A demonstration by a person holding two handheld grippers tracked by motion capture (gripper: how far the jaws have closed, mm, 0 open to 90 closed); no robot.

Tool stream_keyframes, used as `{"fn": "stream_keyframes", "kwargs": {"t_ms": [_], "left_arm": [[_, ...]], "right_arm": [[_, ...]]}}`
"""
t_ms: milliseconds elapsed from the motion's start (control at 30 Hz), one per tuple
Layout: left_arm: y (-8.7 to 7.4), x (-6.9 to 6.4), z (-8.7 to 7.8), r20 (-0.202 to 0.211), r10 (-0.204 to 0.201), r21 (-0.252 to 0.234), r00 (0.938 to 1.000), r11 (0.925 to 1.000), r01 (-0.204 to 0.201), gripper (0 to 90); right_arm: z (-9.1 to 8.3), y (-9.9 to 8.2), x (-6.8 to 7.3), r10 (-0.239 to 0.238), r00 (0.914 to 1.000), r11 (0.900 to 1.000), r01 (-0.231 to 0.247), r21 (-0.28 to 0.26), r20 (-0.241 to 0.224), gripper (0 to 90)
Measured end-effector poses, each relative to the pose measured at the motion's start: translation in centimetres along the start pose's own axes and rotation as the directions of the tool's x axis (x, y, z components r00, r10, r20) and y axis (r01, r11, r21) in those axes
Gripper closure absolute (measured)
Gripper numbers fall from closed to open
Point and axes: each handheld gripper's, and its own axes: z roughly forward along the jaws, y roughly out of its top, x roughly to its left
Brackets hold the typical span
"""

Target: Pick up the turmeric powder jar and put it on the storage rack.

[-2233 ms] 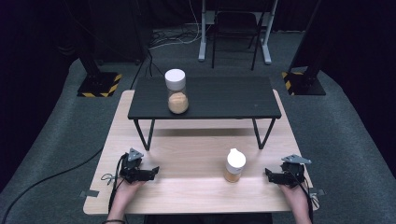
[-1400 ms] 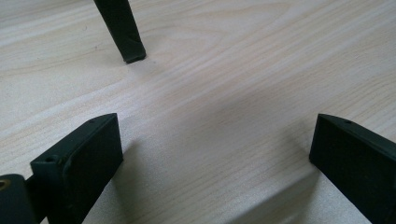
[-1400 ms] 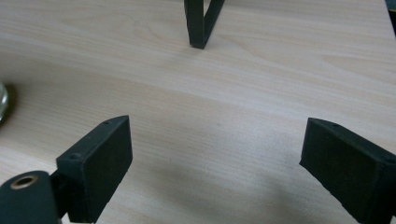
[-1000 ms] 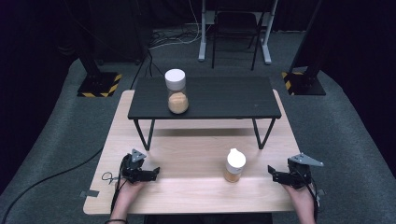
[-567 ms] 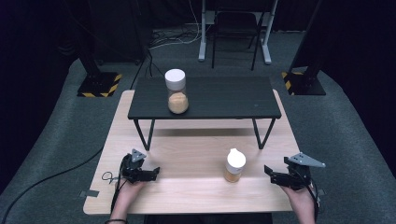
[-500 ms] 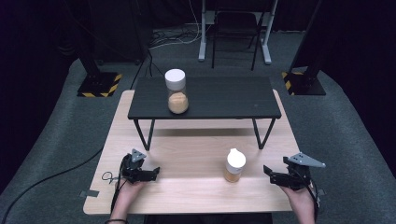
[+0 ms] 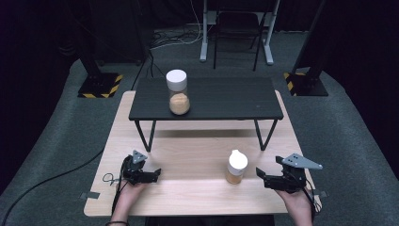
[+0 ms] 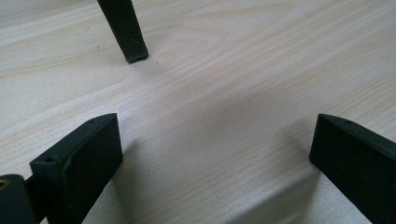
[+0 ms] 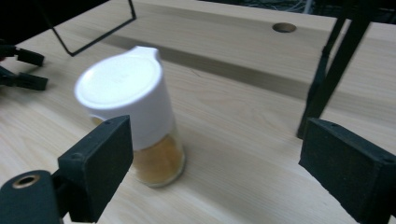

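Observation:
A small jar with a white cap and orange powder stands upright on the wooden table. My right gripper is just right of it, pointing left, open. In the right gripper view the jar stands beyond the left jaw, ahead of my right gripper, and nothing is between the jaws. My left gripper lies at the table's front left, open over bare wood, as the left gripper view shows. A taller jar with a white lid stands on the black low table.
The black low table spans the back half of the wooden table on thin legs. Its top overhangs the wood behind the small jar. A cable trails off to the left. Stands and a chair frame are on the floor behind.
My right gripper has lifted a little and shifted slightly left toward the small jar. The left gripper and both jars have stayed put.

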Motion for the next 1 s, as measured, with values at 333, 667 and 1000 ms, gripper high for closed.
{"fn": "stream_keyframes", "kwargs": {"t_ms": [333,667,1000], "left_arm": [[0.0,0.0,0.0,0.000,-0.001,-0.001,1.0000,1.0000,0.001,2.0],[0.0,0.0,0.0,0.000,-0.001,-0.001,1.0000,1.0000,0.001,2.0],[0.0,0.0,0.0,0.000,-0.001,-0.001,1.0000,1.0000,0.001,2.0]], "right_arm": [[0.3,0.8,1.1,-0.029,0.9988,0.9995,0.029,-0.012,-0.039,8.4],[1.2,1.3,1.8,-0.051,0.9964,0.9986,0.050,-0.018,-0.068,8.4],[2.6,1.5,2.3,-0.066,0.9936,0.9978,0.065,-0.014,-0.092,8.5]]}}
